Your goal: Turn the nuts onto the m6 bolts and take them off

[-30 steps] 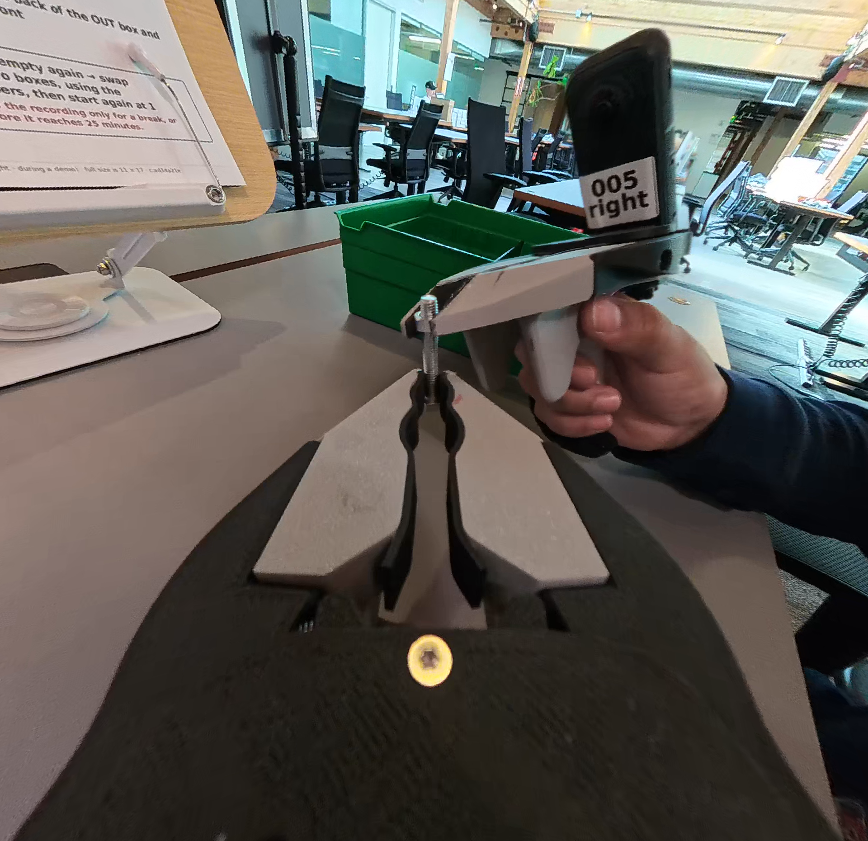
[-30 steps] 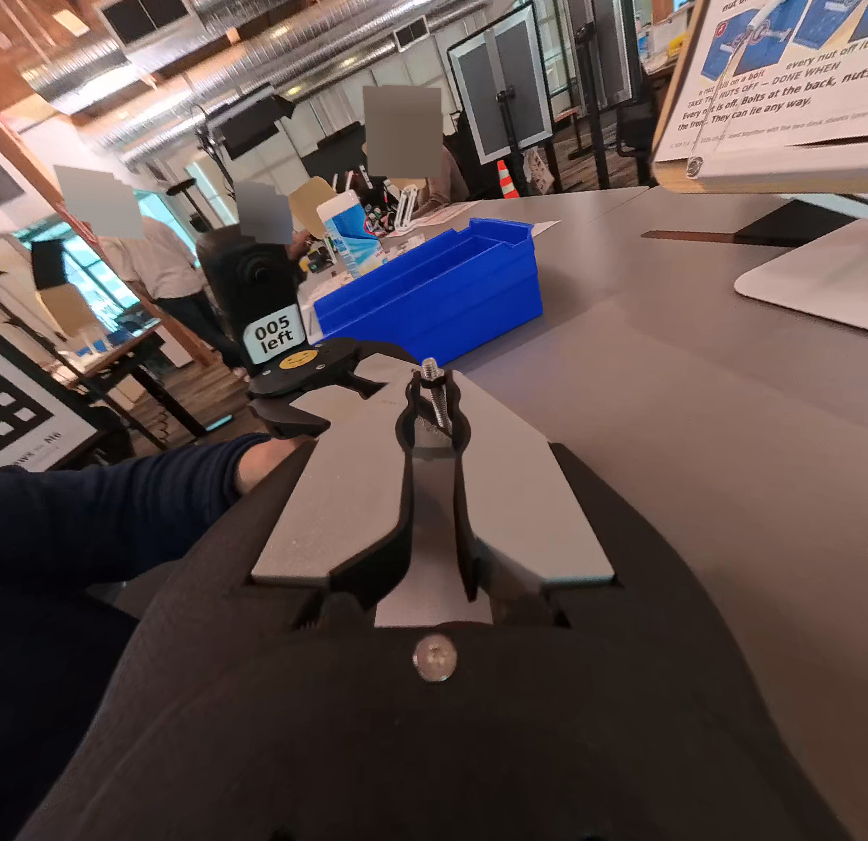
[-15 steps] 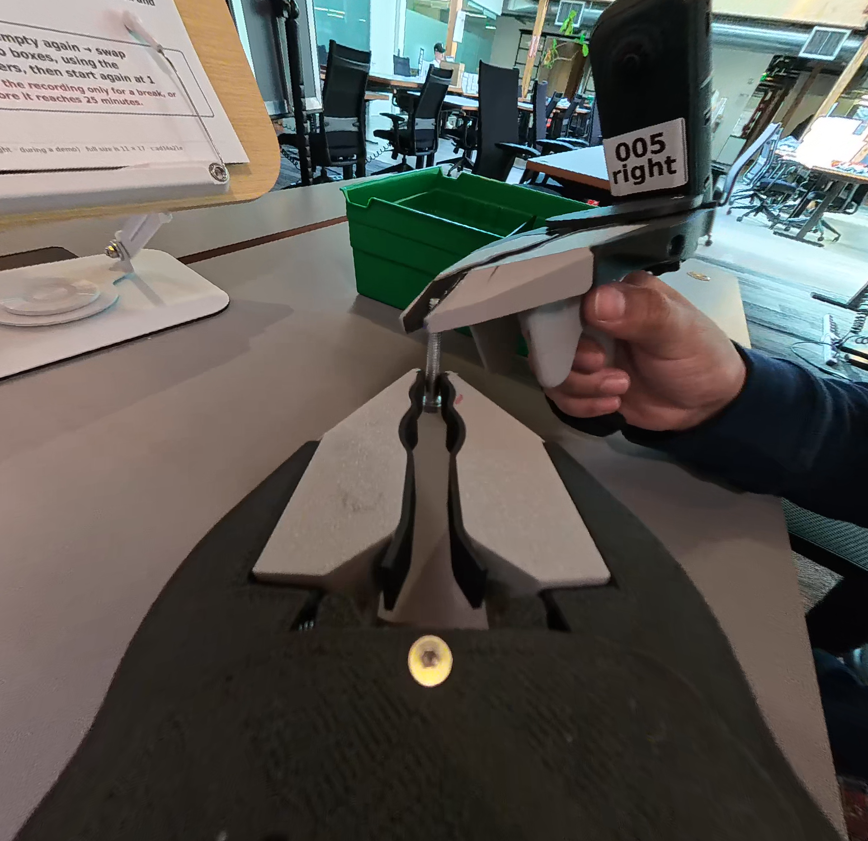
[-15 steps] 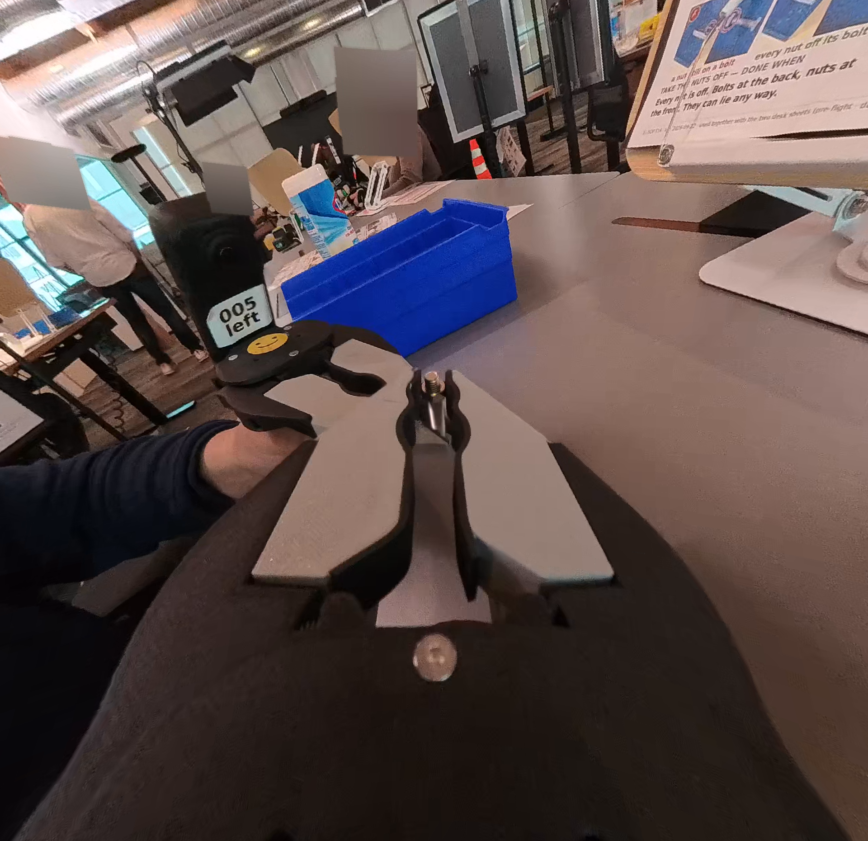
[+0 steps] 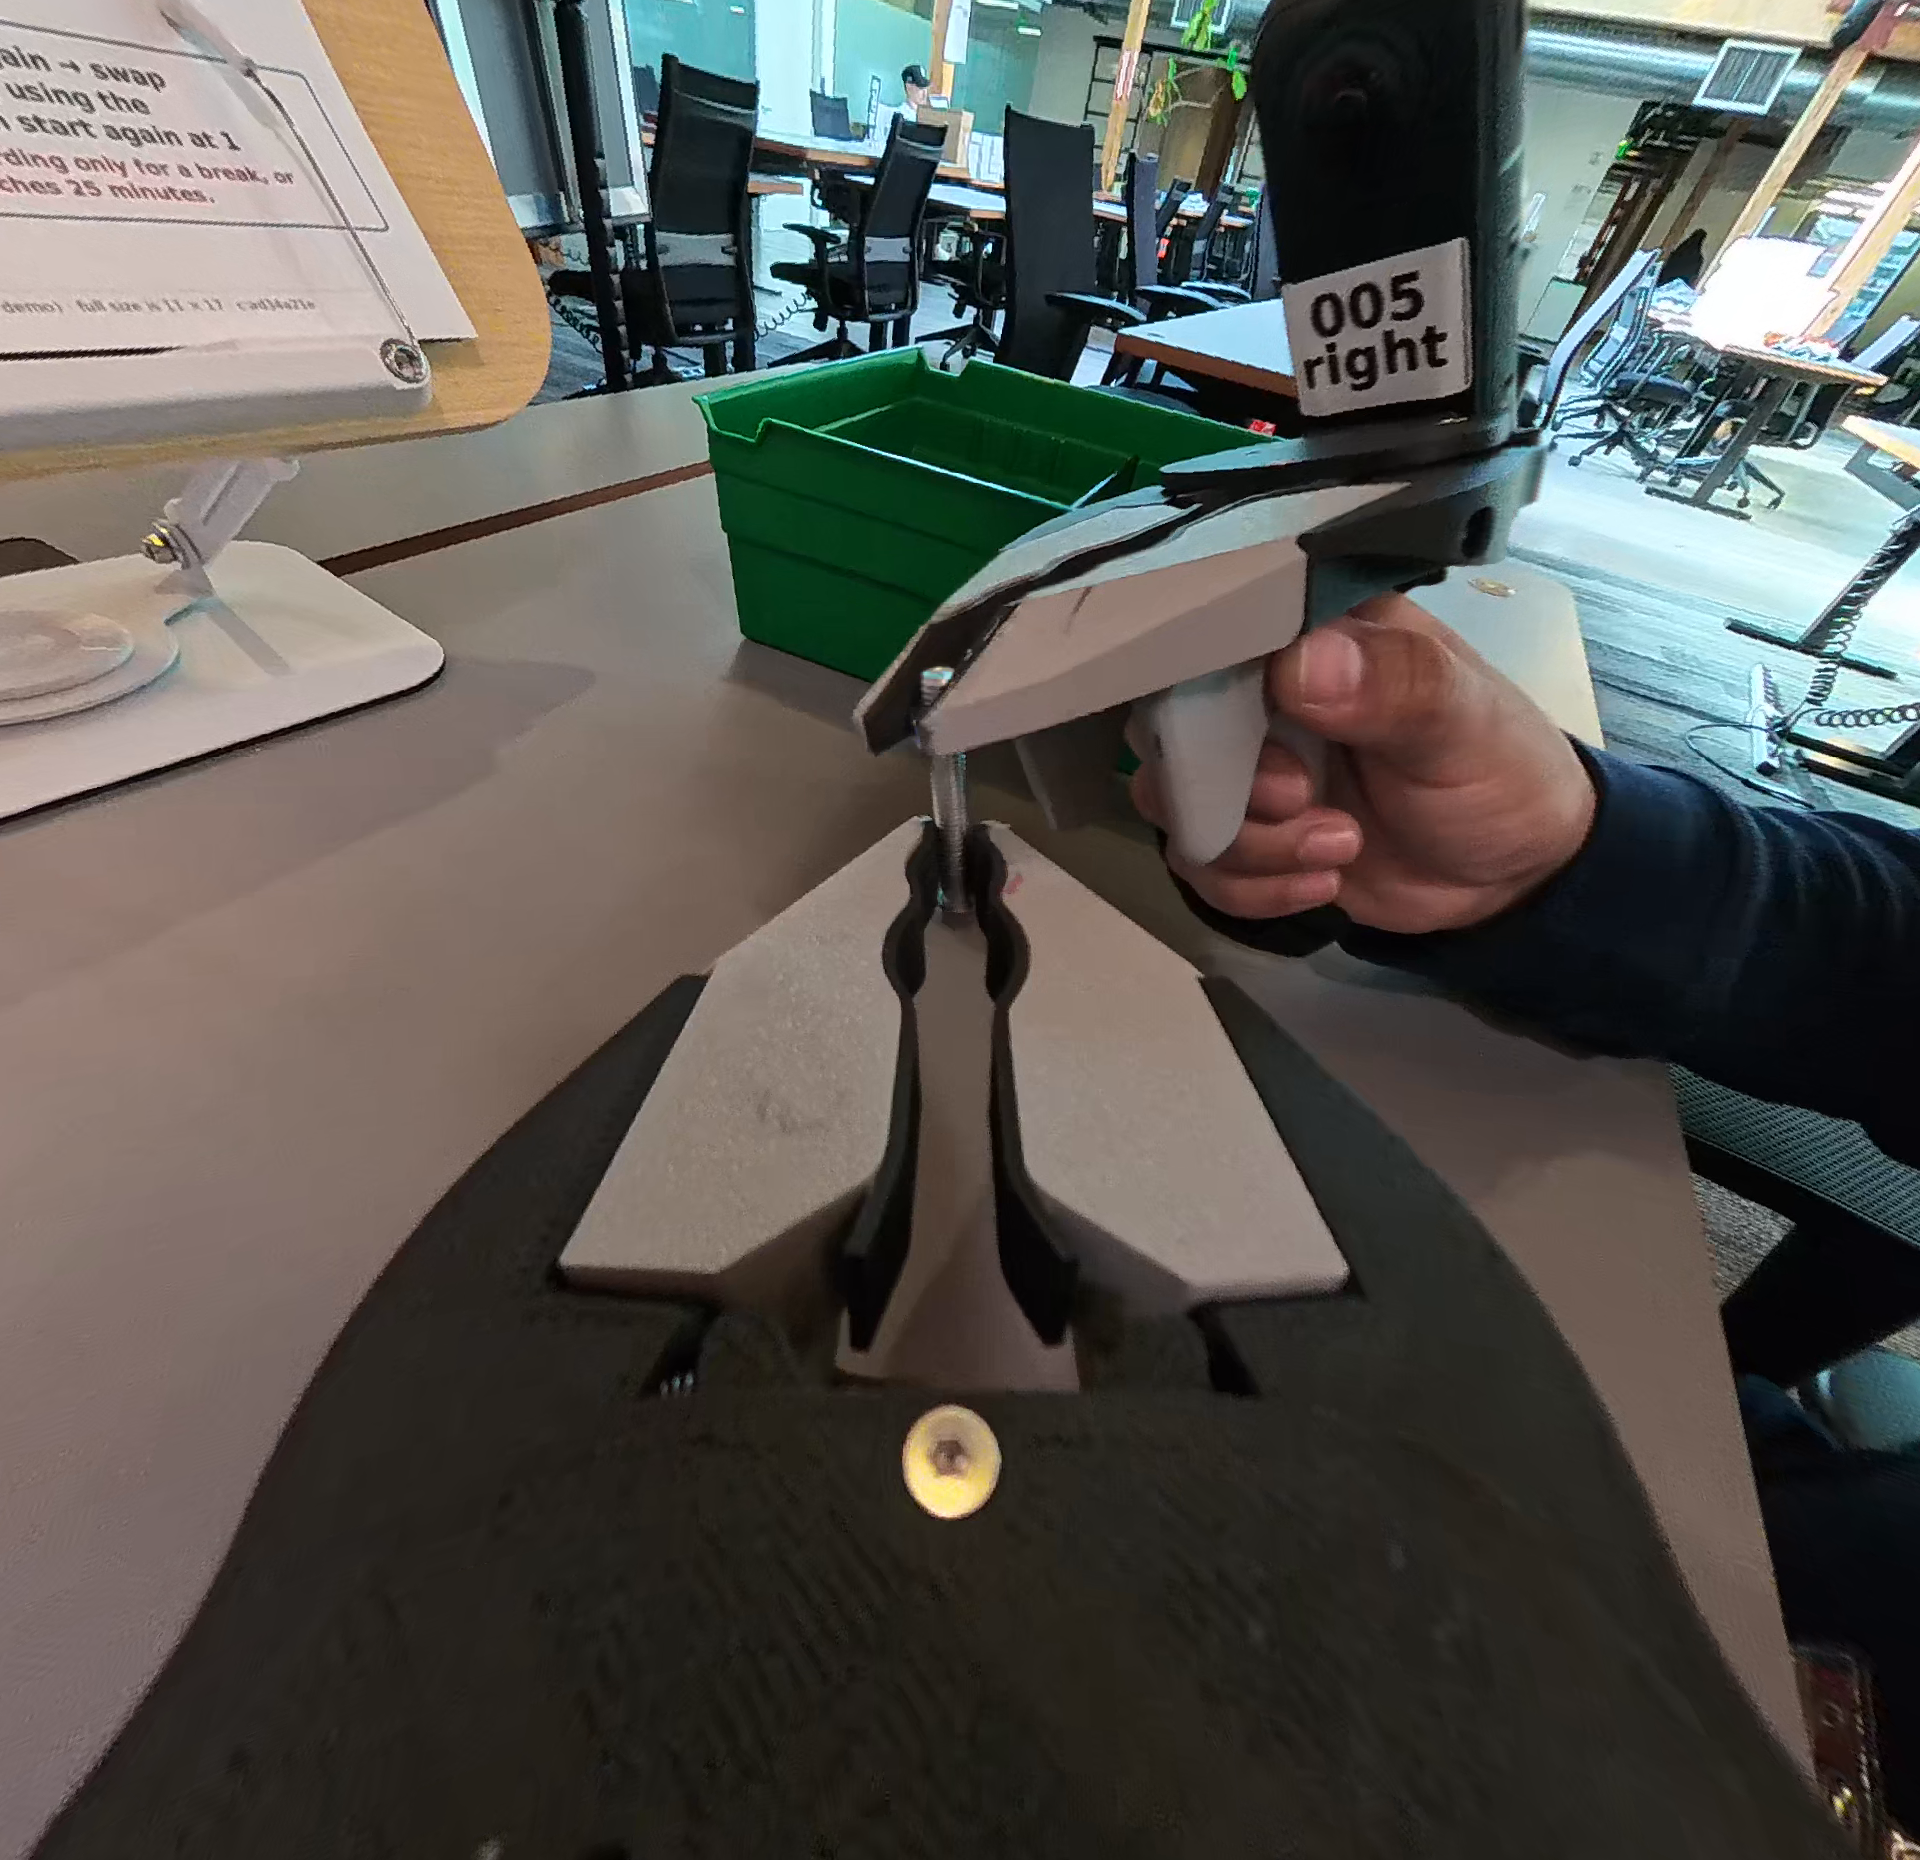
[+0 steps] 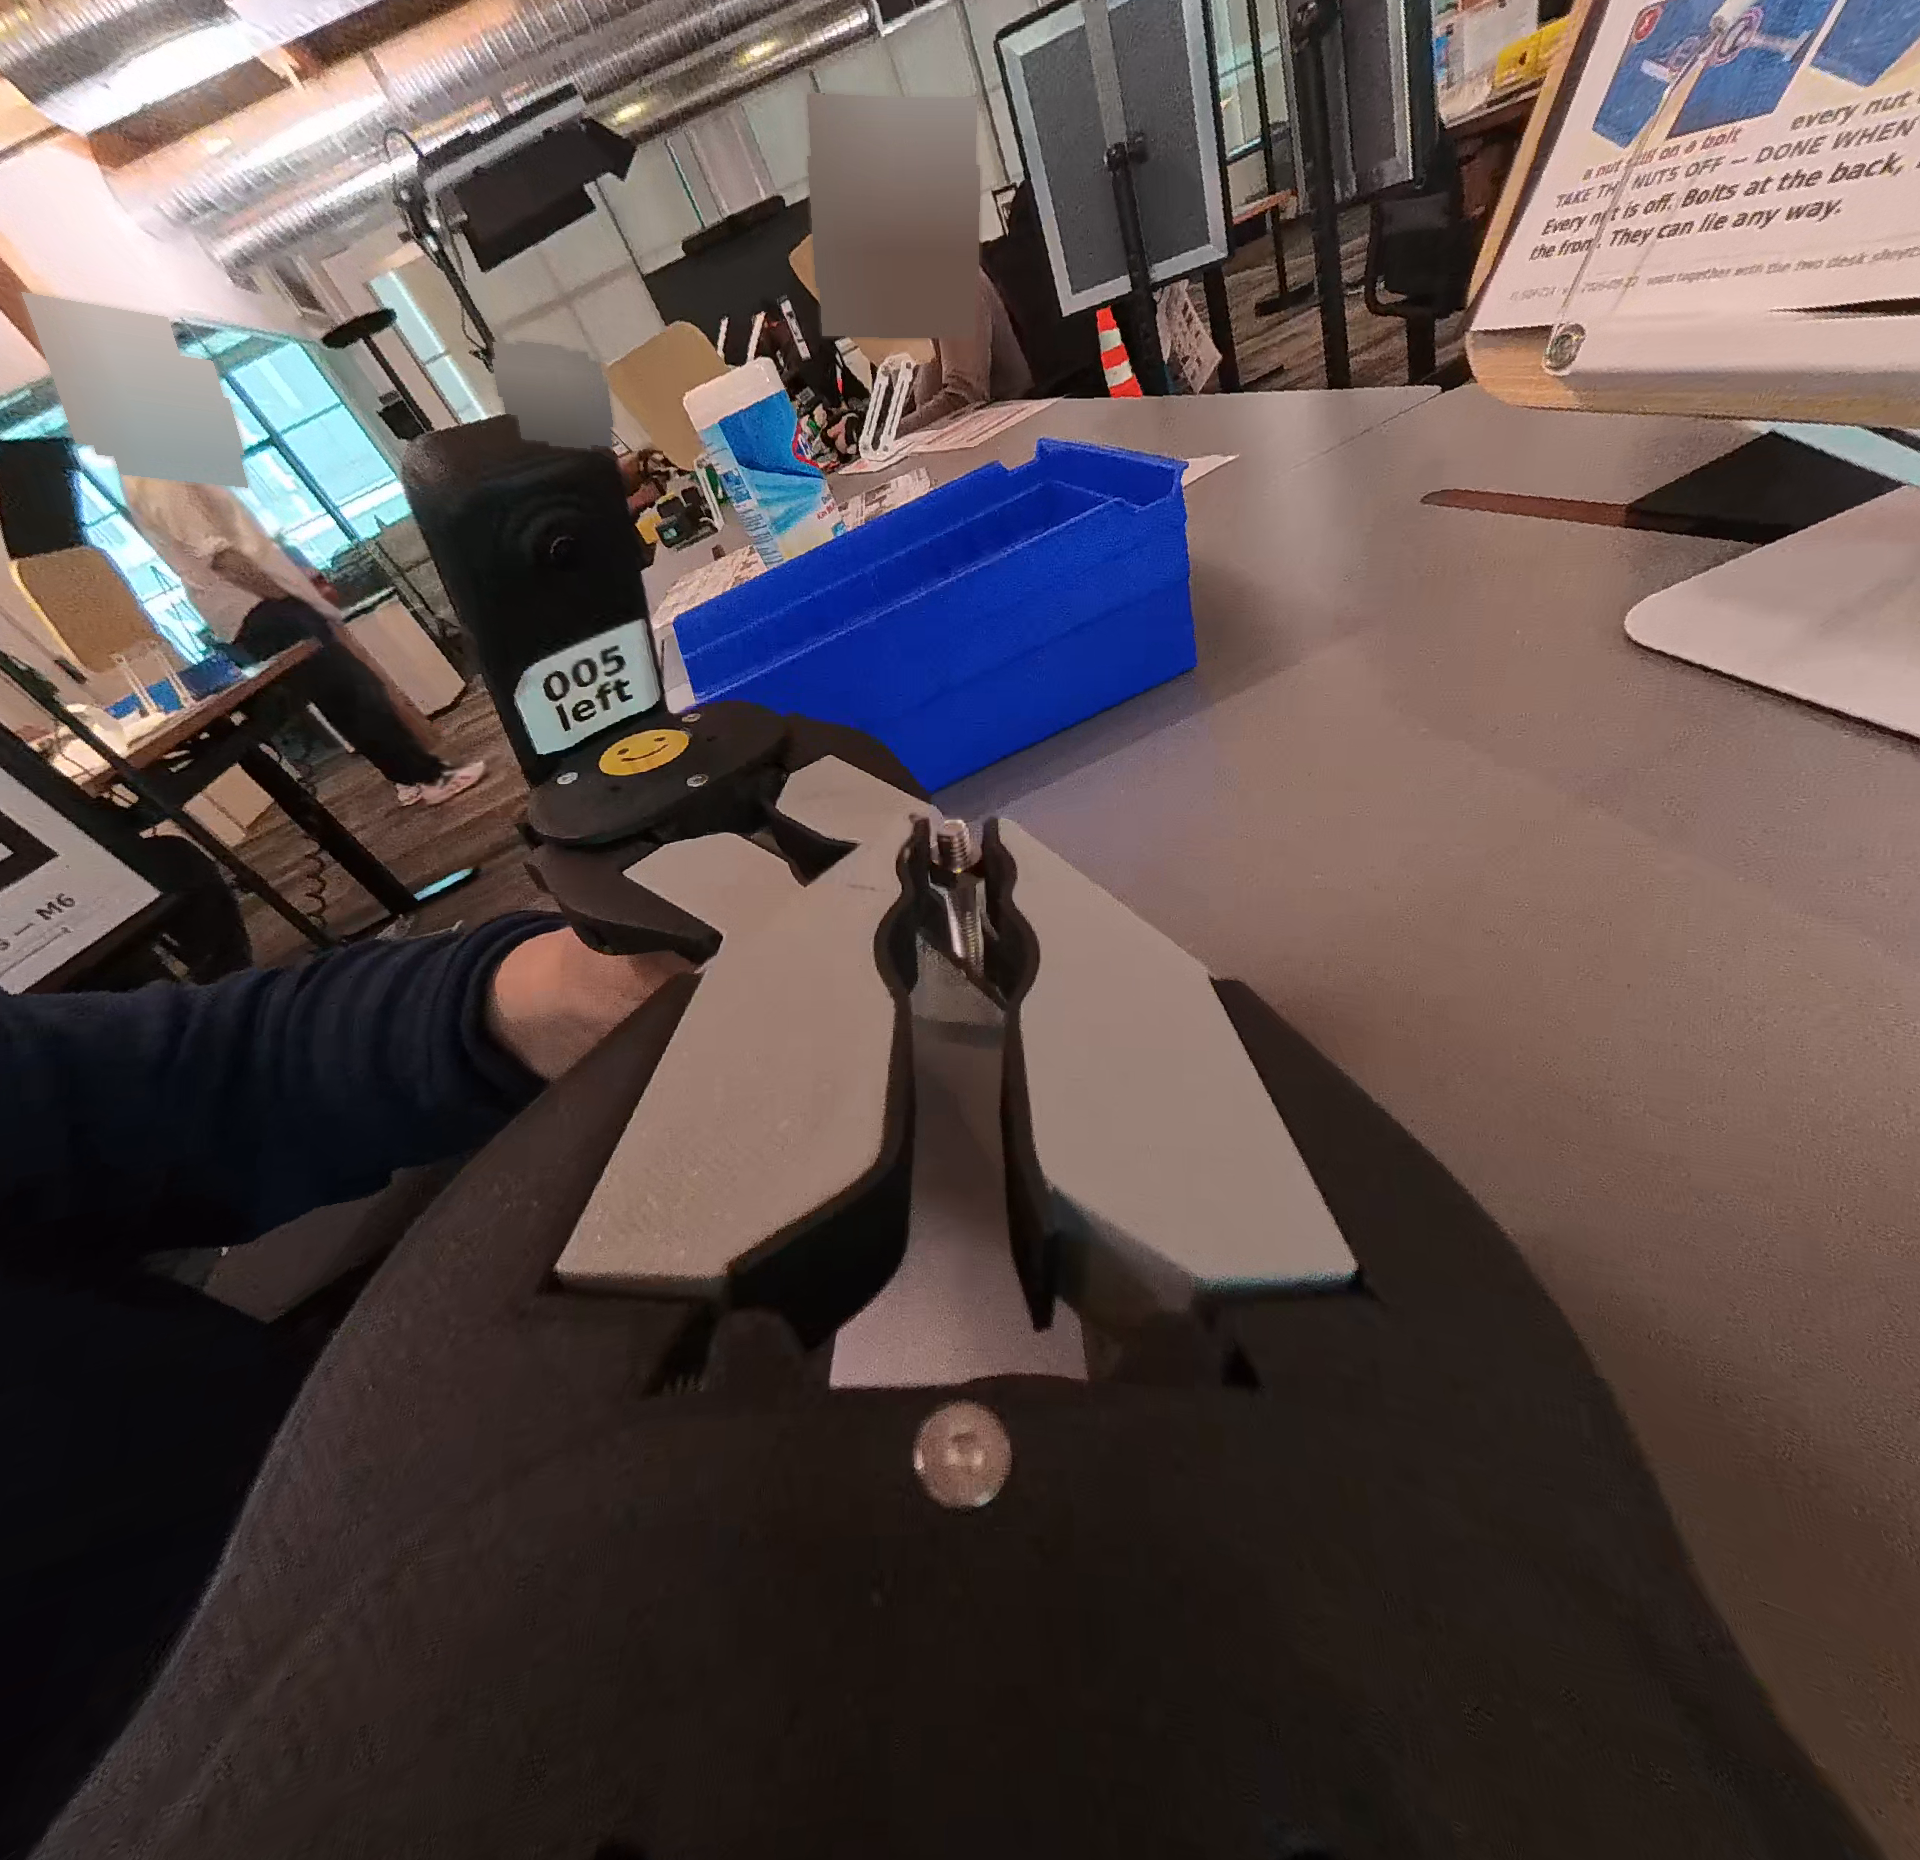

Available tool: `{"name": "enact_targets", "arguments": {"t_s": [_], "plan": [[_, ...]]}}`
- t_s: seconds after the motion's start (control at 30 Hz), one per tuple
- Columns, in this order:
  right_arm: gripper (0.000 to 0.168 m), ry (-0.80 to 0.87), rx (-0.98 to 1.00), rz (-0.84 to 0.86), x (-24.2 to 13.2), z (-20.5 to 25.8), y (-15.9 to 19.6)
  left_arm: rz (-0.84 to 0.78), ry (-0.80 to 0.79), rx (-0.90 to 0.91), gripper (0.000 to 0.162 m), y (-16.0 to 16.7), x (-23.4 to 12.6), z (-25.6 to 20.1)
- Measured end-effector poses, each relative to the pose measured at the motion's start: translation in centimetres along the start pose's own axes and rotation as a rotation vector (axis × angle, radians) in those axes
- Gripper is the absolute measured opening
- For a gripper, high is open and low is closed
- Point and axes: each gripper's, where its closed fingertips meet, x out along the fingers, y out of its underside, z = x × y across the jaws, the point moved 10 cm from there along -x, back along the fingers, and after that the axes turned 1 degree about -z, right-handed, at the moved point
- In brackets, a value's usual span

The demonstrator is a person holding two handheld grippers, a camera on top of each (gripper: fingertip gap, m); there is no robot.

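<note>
While both grippers pinch bolt, green bin; blue bin

Both claws clamped on bolt

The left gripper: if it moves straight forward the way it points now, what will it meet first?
Probably the green bin. The left gripper is shut on the bolt, and the right gripper holds the bolt's top from the side. Beyond the tips only bare table shows before the bin, though depth is unclear.
</note>
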Motion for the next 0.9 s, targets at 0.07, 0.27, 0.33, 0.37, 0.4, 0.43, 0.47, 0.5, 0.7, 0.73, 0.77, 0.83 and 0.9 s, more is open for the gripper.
{"name": "enact_targets", "arguments": {"t_s": [0.07,0.27,0.33,0.37,0.4,0.43,0.47,0.5,0.7,0.73,0.77,0.83,0.9], "plan": [[0.007,0.0,-0.011,0.018,0.2,0.1,0.1,-0.001,-0.007,0.009,0.004,0.0,0.0,0.0],[0.007,-0.012,-0.012,0.027,0.2,0.2,0.2,0.0,0.0,0.01,0.003,-0.1,-0.1,0.0],[0.007,-0.013,0.007,0.03,0.4,0.1,0.3,0.018,-0.009,0.003,0.003,0.0,-0.1,0.2],[0.009,-0.014,0.015,0.032,0.5,0.0,0.4,0.016,-0.015,-0.012,0.003,0.1,-0.1,0.3],[0.014,-0.015,0.017,0.031,0.5,0.0,0.4,0.005,-0.018,-0.028,0.003,0.1,-0.1,0.5],[0.02,-0.001,0.014,0.023,0.5,-0.1,0.4,-0.001,-0.014,-0.039,0.003,0.1,-0.2,0.6],[0.025,0.019,0.004,0.01,0.3,-0.1,0.2,-0.002,-0.013,-0.042,0.003,0.0,-0.2,0.7],[0.028,0.033,-0.007,-0.003,0.2,-0.1,0.1,-0.001,-0.015,-0.038,0.003,0.0,-0.2,0.7],[0.034,0.052,-0.063,0.013,0.6,0.3,0.3,0.002,0.005,0.03,0.003,-0.2,0.1,-0.6],[0.032,0.067,-0.073,0.012,0.6,0.2,0.3,-0.002,-0.001,0.031,0.003,-0.2,0.0,-0.6],[0.033,0.076,-0.077,0.01,0.5,0.2,0.2,-0.01,-0.011,0.023,0.003,-0.3,-0.1,-0.4],[0.033,0.094,-0.07,-0.004,-0.1,-0.1,-0.1,-0.037,-0.032,-0.021,0.003,-0.4,-0.5,0.4],[0.023,0.12,-0.058,-0.036,-0.9,-0.5,-0.4,-0.051,-0.036,-0.065,0.003,-0.4,-1.0,1.2]]}}
